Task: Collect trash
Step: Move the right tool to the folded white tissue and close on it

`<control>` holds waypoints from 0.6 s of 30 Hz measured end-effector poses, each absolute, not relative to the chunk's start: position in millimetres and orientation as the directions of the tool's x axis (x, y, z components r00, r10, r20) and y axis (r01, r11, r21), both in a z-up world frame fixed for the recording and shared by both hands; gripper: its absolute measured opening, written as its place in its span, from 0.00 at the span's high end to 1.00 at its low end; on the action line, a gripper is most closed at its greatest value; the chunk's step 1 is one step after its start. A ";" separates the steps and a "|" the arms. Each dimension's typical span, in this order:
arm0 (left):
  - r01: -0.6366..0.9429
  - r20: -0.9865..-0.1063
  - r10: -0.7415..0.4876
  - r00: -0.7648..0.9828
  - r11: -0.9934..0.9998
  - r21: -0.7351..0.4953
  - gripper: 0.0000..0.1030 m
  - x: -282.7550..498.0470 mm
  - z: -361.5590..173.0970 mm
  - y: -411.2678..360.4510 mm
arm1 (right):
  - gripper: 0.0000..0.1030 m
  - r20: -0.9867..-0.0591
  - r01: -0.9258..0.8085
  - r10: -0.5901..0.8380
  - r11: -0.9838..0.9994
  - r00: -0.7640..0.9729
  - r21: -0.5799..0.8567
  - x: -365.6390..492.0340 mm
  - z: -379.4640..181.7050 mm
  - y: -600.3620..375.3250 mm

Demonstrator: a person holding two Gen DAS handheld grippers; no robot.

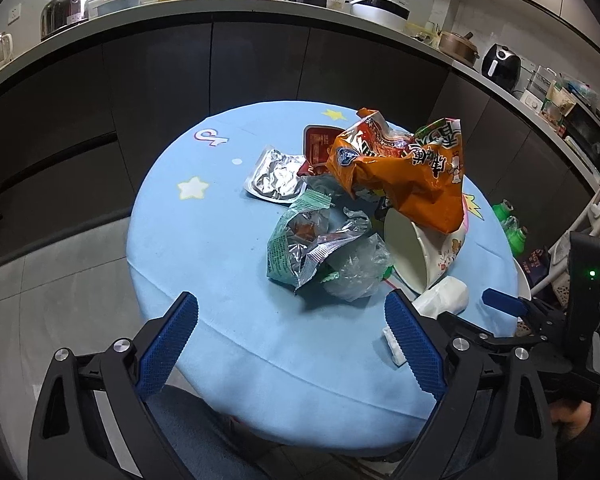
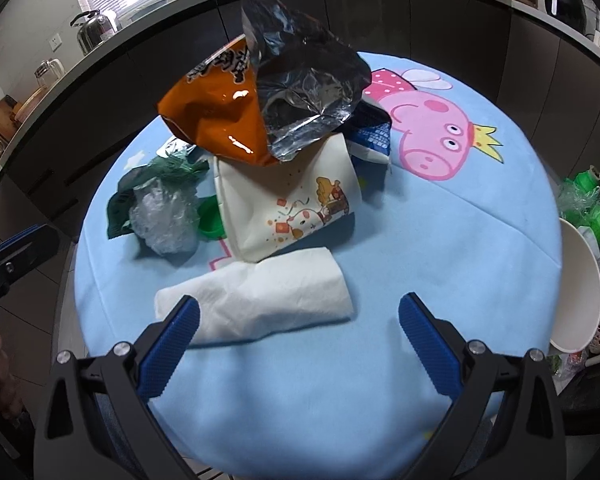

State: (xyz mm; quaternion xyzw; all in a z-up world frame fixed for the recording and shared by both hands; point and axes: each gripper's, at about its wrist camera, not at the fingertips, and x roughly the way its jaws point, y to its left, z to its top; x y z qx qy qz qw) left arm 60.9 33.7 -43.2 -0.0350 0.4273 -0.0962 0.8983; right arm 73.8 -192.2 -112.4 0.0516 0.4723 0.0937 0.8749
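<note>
While both spread wide, right gripper (image 2: pixel 299 316) just before folded napkin (image 2: pixel 260 300), left gripper (image 1: pixel 291 312) near green wrapper (image 1: pixel 300 240).

We see open blue surface (image 1: pixel 188 248) on the left side, ahead of the left hand-held gripper (image 1: pixel 292 312), whose jaws stand wide apart. Toward the middle, the green foil wrapper (image 1: pixel 300 240) and clear plastic (image 1: pixel 356 272) block the way. Ahead of the right hand-held gripper (image 2: pixel 299 312), a folded tissue (image 2: pixel 268 296) lies close; behind it the tipped paper cup (image 2: pixel 288 204) and orange bag (image 2: pixel 216 112) stack high. The right half of the surface lies free.
</note>
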 end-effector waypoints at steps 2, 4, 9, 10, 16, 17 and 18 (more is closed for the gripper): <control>0.157 -0.767 -0.213 0.606 0.976 -0.148 0.20 66.5 -46.2 32.3 | 0.03 -0.817 -0.126 0.221 0.975 0.532 0.182 76.6 -115.4 -190.7; 0.167 -0.773 -0.226 0.593 0.973 -0.156 0.22 72.7 -49.8 30.8 | 0.04 -0.816 -0.137 0.232 0.973 0.530 0.187 78.5 -118.1 -190.5; 0.176 -0.779 -0.254 0.573 0.967 -0.186 0.25 82.9 -52.9 29.7 | 0.11 -0.809 -0.169 0.225 0.973 0.543 0.157 78.4 -120.9 -185.1; 0.179 -0.778 -0.260 0.572 0.965 -0.191 0.25 83.7 -52.5 29.2 | 0.15 -0.808 -0.170 0.220 0.974 0.546 0.150 78.4 -120.6 -184.3; 0.211 -0.773 -0.285 0.567 0.957 -0.198 0.26 80.5 -48.4 21.0 | 0.46 -0.806 -0.168 0.218 0.974 0.550 0.149 72.6 -117.0 -185.3; 0.216 -0.772 -0.292 0.565 0.955 -0.202 0.26 79.8 -47.9 19.3 | 0.50 -0.804 -0.169 0.220 0.974 0.552 0.151 71.2 -116.9 -186.3; 0.221 -0.771 -0.297 0.563 0.953 -0.205 0.27 79.3 -46.7 17.4 | 0.66 -0.801 -0.172 0.232 0.972 0.551 0.163 69.7 -116.4 -187.4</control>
